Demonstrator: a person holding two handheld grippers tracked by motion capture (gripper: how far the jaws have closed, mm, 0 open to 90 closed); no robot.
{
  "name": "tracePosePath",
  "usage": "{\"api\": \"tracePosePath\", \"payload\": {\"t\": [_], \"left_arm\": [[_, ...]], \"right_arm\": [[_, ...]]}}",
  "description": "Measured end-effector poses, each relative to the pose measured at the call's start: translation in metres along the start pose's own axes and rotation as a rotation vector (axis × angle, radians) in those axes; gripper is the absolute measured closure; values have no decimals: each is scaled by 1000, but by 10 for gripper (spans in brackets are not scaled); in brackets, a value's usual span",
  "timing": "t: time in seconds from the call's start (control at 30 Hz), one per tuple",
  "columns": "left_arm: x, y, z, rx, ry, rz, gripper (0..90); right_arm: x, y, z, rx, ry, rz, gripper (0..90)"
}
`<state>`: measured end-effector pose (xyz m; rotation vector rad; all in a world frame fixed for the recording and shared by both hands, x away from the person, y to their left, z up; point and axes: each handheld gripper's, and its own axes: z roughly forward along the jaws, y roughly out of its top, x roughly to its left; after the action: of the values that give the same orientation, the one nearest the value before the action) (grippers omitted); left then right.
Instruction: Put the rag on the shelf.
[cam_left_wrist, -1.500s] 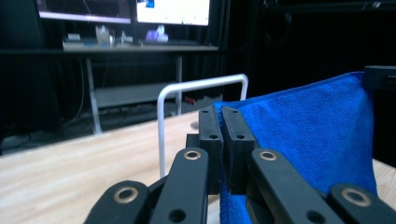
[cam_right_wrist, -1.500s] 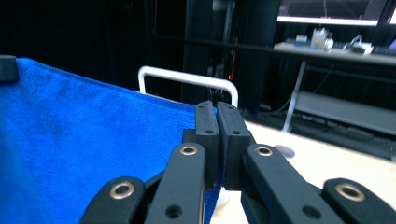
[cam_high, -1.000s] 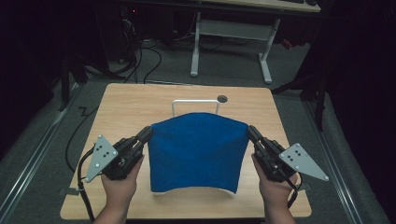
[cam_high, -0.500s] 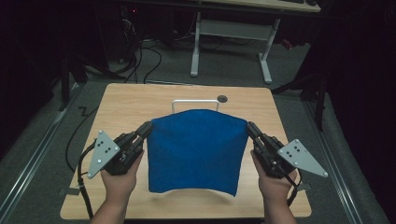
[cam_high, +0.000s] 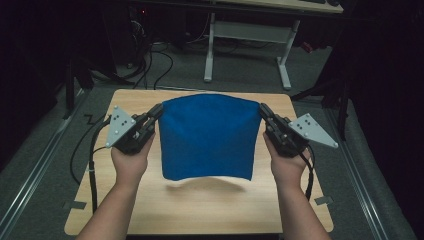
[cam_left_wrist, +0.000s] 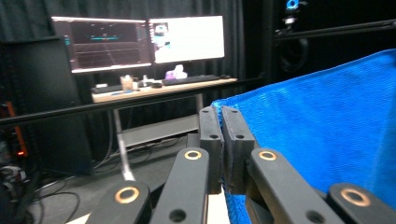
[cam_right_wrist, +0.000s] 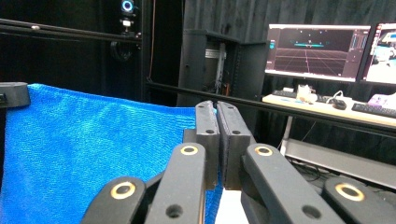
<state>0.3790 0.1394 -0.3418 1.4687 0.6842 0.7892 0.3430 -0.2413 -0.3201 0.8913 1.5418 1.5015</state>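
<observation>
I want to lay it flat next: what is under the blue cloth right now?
The blue cloth hangs above the bare wooden table, its shadow below the hem. The tabletop behind the cloth is covered.

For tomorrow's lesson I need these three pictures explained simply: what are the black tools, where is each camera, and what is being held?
No robot here: a person holds a hand-operated clamp in each hand. The high view looks down on a wooden table. There the left gripper and right gripper each pinch one top corner of a blue cloth, which hangs stretched between them, lifted off the table. The other two pictures come from cameras riding on the grippers, looking along their black jaws, shut on the cloth's corners. Behind are a desk and lit monitors.
</observation>
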Motion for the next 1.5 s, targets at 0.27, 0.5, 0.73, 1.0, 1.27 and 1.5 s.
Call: {"api": "tracePosePath", "payload": {"t": [0.27,0.5,0.73,1.0,1.27,1.5], "left_arm": [[24,4,35,64,41,-1,884],[39,13,57,96,68,17,884],[63,22,87,120,118,18,884],[73,25,114,157,130,19,884],[80,-5,137,269,123,-19,883],[83,-38,146,359,105,-44,883]], "right_arm": [[-13,7,32,31,-13,8,890],[-22,12,56,49,-38,3,891],[-41,15,88,73,-86,11,892],[-60,13,119,129,-132,-13,893],[-73,-4,146,217,-154,-5,894],[-73,-29,157,293,-151,-14,893]]}}
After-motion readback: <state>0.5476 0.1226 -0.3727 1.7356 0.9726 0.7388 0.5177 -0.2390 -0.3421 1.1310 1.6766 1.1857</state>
